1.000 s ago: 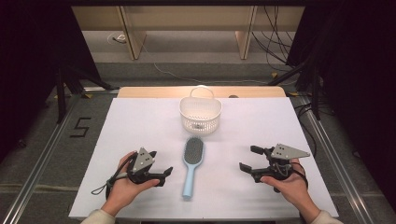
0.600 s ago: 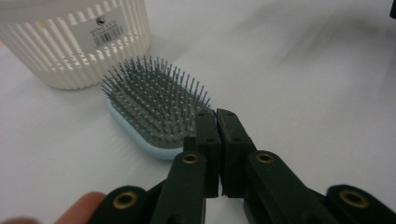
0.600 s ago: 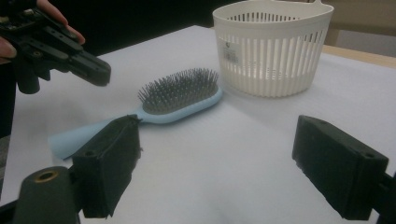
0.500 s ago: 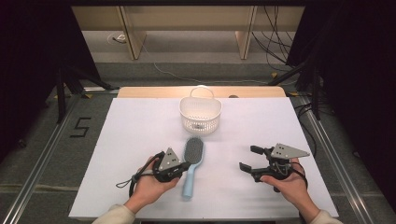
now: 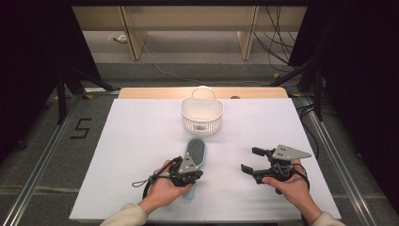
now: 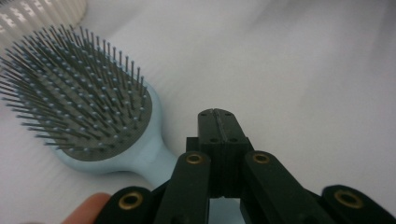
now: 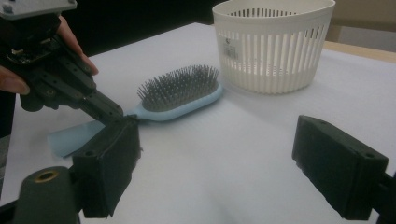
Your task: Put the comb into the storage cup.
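Observation:
A light-blue hairbrush (image 5: 195,153) with a grey bristle pad lies bristles up on the white table, its head toward the basket. My left gripper (image 5: 198,174) is over the brush's handle, just behind the head. In the left gripper view its jaws (image 6: 217,123) are pressed together with nothing between them, and the brush neck (image 6: 154,161) passes beneath. From the right gripper view its tip (image 7: 114,114) meets the neck of the brush (image 7: 180,91). My right gripper (image 5: 249,159) rests to the right, open and empty (image 7: 215,172).
A white slotted basket (image 5: 202,117) stands behind the brush near the table's far edge, also in the right gripper view (image 7: 271,51). The white table cover (image 5: 131,141) stretches wide on the left. Dark floor and metal rails surround the table.
My left hand has moved right from beside the brush to its handle, and its jaws have gone from open to shut. The right hand has stayed put.

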